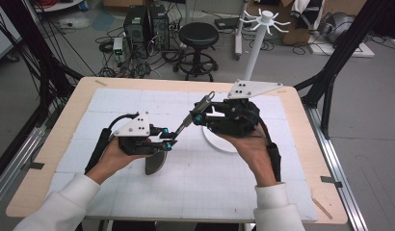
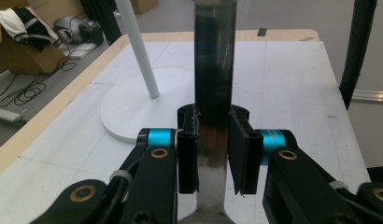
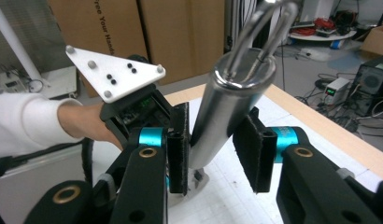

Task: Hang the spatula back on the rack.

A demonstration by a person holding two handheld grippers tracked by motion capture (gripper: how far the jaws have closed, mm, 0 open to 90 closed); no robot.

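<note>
A metal spatula is held between both grippers above the table. Its dark blade point(image 1: 155, 163) hangs low, and its round steel handle point(image 1: 198, 109) slants up to the right and ends in a wire loop point(image 3: 266, 18). My left gripper point(image 1: 168, 140) is shut on the flat shaft point(image 2: 213, 84), with both pads pressed to its edges. My right gripper point(image 1: 194, 118) comes in from the right. Its pads point(image 3: 178, 149) lie against the thick handle point(image 3: 227, 107), one on each side.
A white stand with a round base point(image 1: 219, 142) and a thin pole point(image 1: 256, 53) rises behind the right gripper, branching hooks on top. White gridded mat point(image 1: 138, 192) covers the wooden table point(image 1: 65, 110). A stool, computer cases and cables sit on the floor beyond.
</note>
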